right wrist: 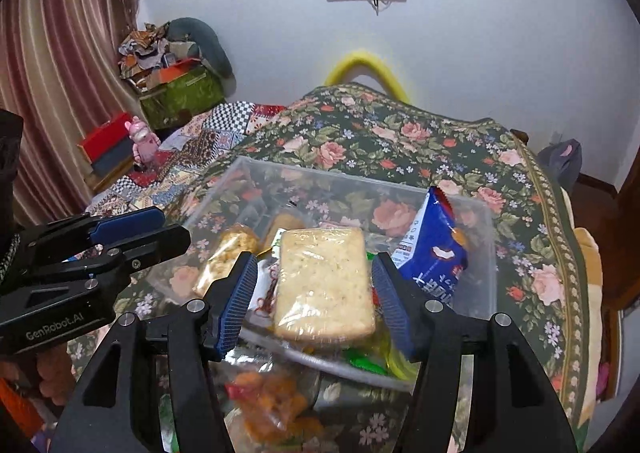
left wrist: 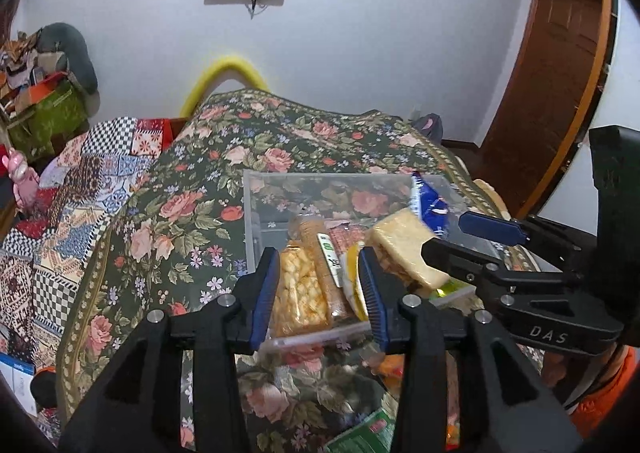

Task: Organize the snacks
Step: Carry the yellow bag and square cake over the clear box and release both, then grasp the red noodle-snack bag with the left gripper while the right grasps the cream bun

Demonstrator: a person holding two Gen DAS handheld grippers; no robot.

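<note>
A: Grip first. How does the right hand-held gripper [right wrist: 314, 295] stand?

B: Its blue ribbed pads sit on either side of a pale rectangular cracker slab in clear wrap [right wrist: 325, 285]. There looks to be a sliver of space at each edge, so I can't tell whether they pinch it or only bracket it.

A: And the left hand-held gripper [left wrist: 320, 289]?

B: Spread partway, nothing held. Between its fingers shows an orange puffed-snack packet [left wrist: 298, 293] lying in the clear plastic bin [left wrist: 250, 213].

A: Where is the slab?

B: Over the near half of that bin, which sits on the floral-covered counter [right wrist: 440, 141]. A blue crisp bag [right wrist: 434, 249] stands just right of it.

A: Which relation matters?

B: The slab's long axis runs straight ahead of the right gripper, away from the camera, so that hand is nearer. I'd judge it lowers the slab straight down.
</note>
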